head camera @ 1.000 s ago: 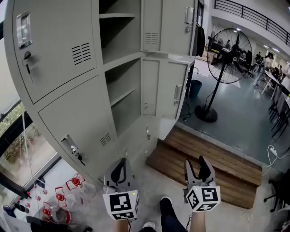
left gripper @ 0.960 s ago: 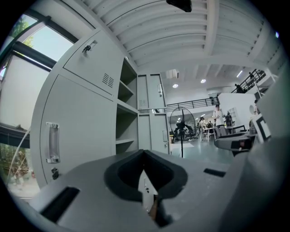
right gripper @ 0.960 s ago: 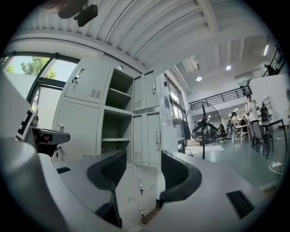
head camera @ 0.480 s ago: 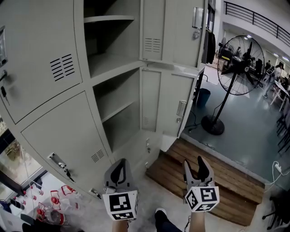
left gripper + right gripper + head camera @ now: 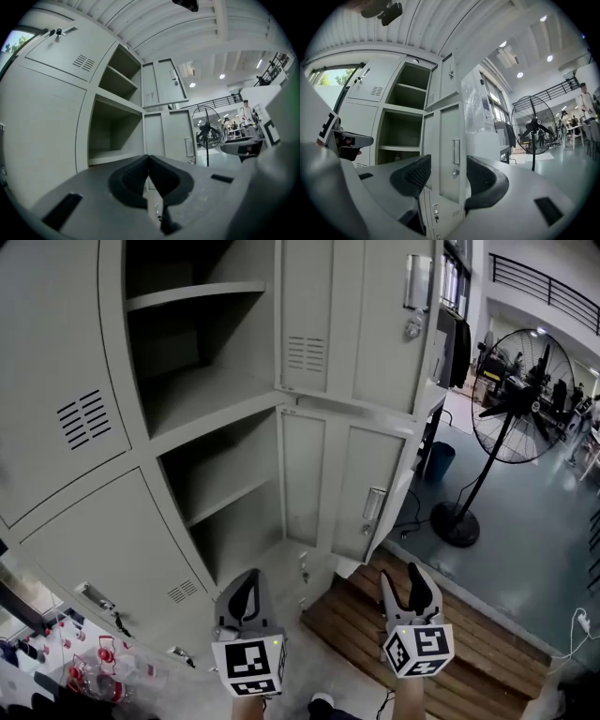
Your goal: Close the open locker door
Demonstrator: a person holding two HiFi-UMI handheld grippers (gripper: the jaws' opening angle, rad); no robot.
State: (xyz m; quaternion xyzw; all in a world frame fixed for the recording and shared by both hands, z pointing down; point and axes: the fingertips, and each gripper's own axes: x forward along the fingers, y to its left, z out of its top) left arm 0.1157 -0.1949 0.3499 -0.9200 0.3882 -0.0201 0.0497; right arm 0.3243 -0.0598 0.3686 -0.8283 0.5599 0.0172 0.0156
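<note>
Light, stiff steel door [image 5: 356,465] likely swings with a push by its handle [image 5: 373,504]; right gripper [image 5: 405,579] gapes empty, left gripper [image 5: 246,585] is pinched together.

Open locker door [image 5: 370,479] stands right of its compartment [image 5: 225,493] (fan [image 5: 518,395] farther right).

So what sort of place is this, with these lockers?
Probably a large workshop or industrial-style workspace rather than a home. A bank of grey metal lockers stands near a big pedestal fan on a smooth open floor, and a mezzanine railing runs overhead in a high hall.
</note>
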